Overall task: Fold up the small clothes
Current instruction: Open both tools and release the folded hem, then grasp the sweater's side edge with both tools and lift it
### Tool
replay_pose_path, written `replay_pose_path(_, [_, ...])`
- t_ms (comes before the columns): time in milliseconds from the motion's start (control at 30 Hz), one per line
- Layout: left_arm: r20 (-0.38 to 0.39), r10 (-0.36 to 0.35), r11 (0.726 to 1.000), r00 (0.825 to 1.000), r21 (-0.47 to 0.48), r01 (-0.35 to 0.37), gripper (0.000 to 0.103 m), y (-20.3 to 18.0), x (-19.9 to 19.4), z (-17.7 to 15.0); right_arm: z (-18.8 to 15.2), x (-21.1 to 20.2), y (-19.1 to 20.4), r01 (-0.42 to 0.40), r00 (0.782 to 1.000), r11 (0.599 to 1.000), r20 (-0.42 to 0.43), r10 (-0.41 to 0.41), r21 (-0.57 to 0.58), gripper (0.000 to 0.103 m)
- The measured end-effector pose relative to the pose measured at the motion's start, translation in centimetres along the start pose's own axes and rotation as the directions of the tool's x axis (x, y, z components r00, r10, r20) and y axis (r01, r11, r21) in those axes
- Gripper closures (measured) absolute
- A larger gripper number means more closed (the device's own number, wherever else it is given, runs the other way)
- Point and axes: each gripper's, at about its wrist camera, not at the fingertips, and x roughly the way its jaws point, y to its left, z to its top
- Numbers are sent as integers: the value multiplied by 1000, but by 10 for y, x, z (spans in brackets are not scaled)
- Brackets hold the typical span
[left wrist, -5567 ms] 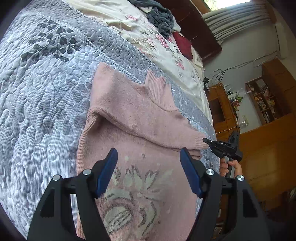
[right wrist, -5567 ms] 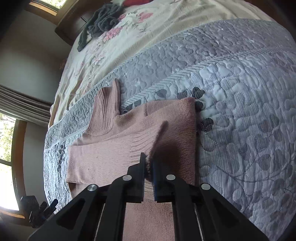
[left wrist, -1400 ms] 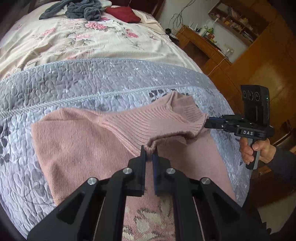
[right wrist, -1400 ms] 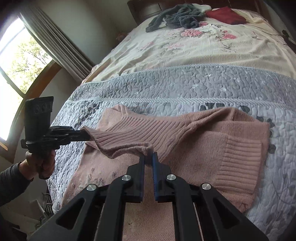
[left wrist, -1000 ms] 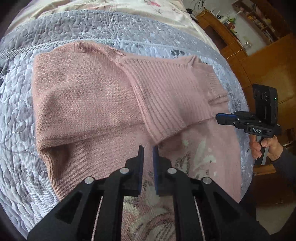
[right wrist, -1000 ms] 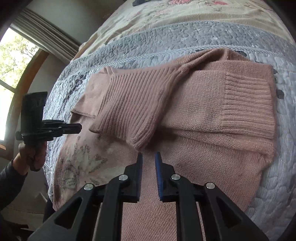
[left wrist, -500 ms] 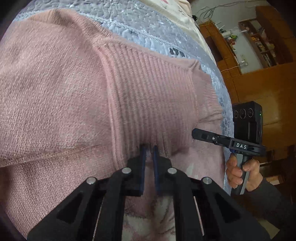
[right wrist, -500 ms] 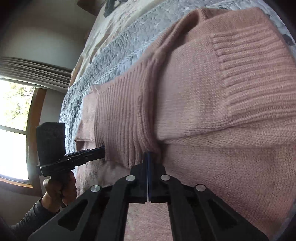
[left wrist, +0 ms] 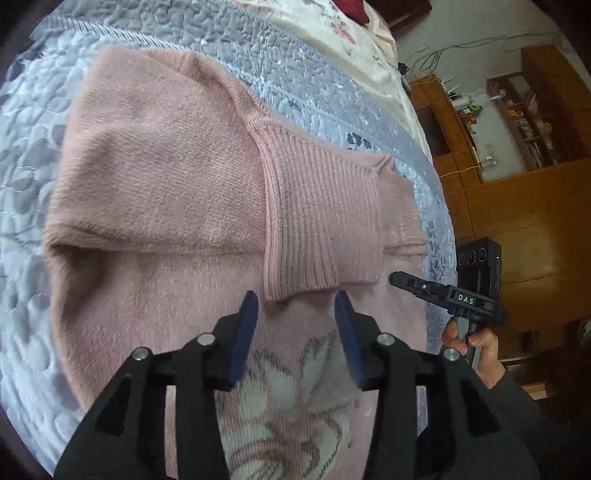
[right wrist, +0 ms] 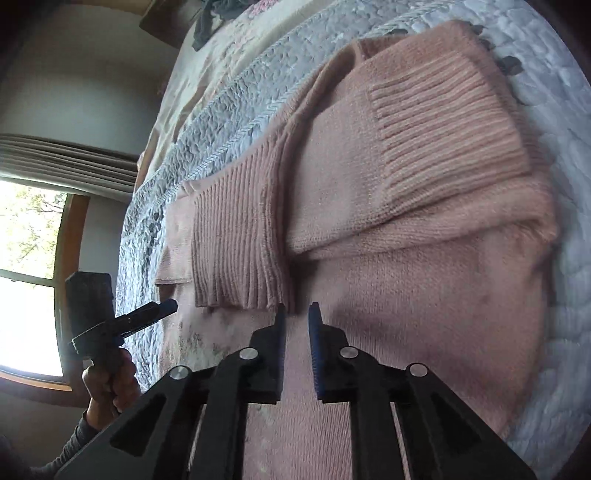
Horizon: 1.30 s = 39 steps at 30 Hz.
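A pink knitted sweater with a ribbed turtleneck collar and a pale flower motif [left wrist: 192, 192] lies flat on a bed covered by a grey-lilac quilted bedspread with a leaf pattern [left wrist: 33, 122]. Its ribbed collar [left wrist: 321, 221] is folded down over the chest, and a sleeve with a ribbed cuff [right wrist: 443, 122] lies folded across the body on the far side of the collar from the window. The left tool [left wrist: 297, 299] hovers just below the free edge of the collar, its blue-padded fingers spread apart and empty, with the flower motif [left wrist: 295, 398] of the sweater beneath it. The right tool [right wrist: 296, 312] sits at the same collar edge, its fingers parted by a narrow gap and gripping nothing. Each camera also sees the other black tool held in a hand [left wrist: 476, 343] with a dark sleeve, at the bed's edge beside the sweater. Beyond the sweater, further up the bed, a cream floral sheet [left wrist: 354, 40] follows the quilt, and a dark grey garment [right wrist: 214, 14] lies crumpled near the wooden headboard. On one side of the bed stands a wooden cabinet with open shelves [left wrist: 524, 110] full of small items, with cables running along the grey wall above it. On the other side is a bright window with a wooden frame [right wrist: 33, 280] and a beige curtain [right wrist: 66, 162] gathered above.
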Motion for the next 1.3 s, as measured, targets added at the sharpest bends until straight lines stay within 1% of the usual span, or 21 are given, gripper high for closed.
replay_pose_path(33, [16, -7, 1000, 1000, 1, 7, 51, -1, -18, -9, -8, -15, -1, -14, 1000, 1000, 4, 14, 7, 86])
replay_pose_path(100, [48, -11, 1000, 999, -3, 11, 45, -3, -56, -33, -31, -45, -5, -38, 999, 999, 7, 38, 31, 67])
replay_pose_path(133, [64, -12, 1000, 998, -10, 13, 41, -1, -76, -47, -45, -61, -8, -42, 999, 998, 2, 42, 40, 62])
replay_pose_path(200, [89, -11, 999, 996, -31, 14, 34, 5, -109, -78, -80, -90, -12, -31, 999, 998, -6, 32, 55, 42])
replay_pose_path(267, [90, 4, 998, 996, -68, 3, 33, 14, -132, -114, -118, -112, -15, -22, 999, 998, -26, 24, 64, 37])
replay_pose_path(333, [71, 12, 995, 997, -103, -5, 32, 22, -146, -148, -157, -130, -22, -17, 999, 996, -42, 20, 83, 36])
replay_pose_path(367, [54, 23, 993, 998, -117, -16, 32, 26, -150, -165, -175, -139, -27, -22, 998, 995, -50, 27, 98, 31])
replay_pose_path(433, [1, 25, 989, 1000, -146, -25, 27, 37, -150, -195, -207, -150, -35, -21, 998, 992, -62, 29, 125, 30])
replay_pose_path(500, [-56, 37, 985, 998, -168, -46, 26, 44, -143, -220, -235, -156, -46, 4, 997, 989, -83, 8, 145, 30])
replay_pose_path(633, [-119, 47, 979, 992, -193, -70, 26, 57, -128, -248, -270, -152, -61, 37, 994, 985, -112, -18, 166, 38])
replay_pose_path(733, [-142, 69, 968, 988, -230, -100, 26, 70, -119, -257, -281, -149, -72, 25, 995, 978, -101, -5, 205, 40])
replay_pose_path(800, [-157, 72, 961, 985, -253, -111, 26, 78, -112, -258, -282, -145, -77, 21, 995, 974, -95, 0, 226, 42])
replay_pose_path(900, [-182, 46, 955, 982, -281, -97, 27, 84, -102, -260, -285, -136, -86, 35, 994, 965, -111, -6, 260, 42])
replay_pose_path(1000, [-217, 25, 957, 976, -276, -86, 29, 80, -89, -262, -286, -119, -90, 52, 991, 957, -136, -14, 285, 44])
replay_pose_path(1067, [-244, 17, 959, 970, -271, -85, 34, 77, -80, -264, -287, -112, -91, 64, 989, 953, -145, -21, 295, 44])
replay_pose_path(1100, [-251, 22, 959, 968, -270, -91, 40, 77, -77, -264, -287, -109, -90, 64, 988, 952, -151, -19, 298, 44])
replay_pose_path(1133, [-250, 20, 957, 968, -275, -91, 51, 78, -75, -265, -287, -105, -90, 62, 987, 951, -158, -14, 304, 44])
replay_pose_path(1167, [-247, 5, 954, 969, -289, -79, 59, 78, -73, -266, -288, -101, -89, 63, 986, 950, -166, -11, 307, 44])
replay_pose_path(1200, [-247, -12, 951, 969, -303, -65, 69, 80, -72, -267, -288, -99, -89, 60, 985, 949, -171, -6, 309, 44])
replay_pose_path(1267, [-243, -15, 950, 970, -307, -62, 78, 80, -71, -271, -291, -95, -88, 45, 984, 949, -180, 12, 312, 46])
replay_pose_path(1300, [-240, -23, 949, 970, -312, -55, 89, 81, -71, -273, -292, -93, -88, 37, 984, 948, -179, 21, 315, 47])
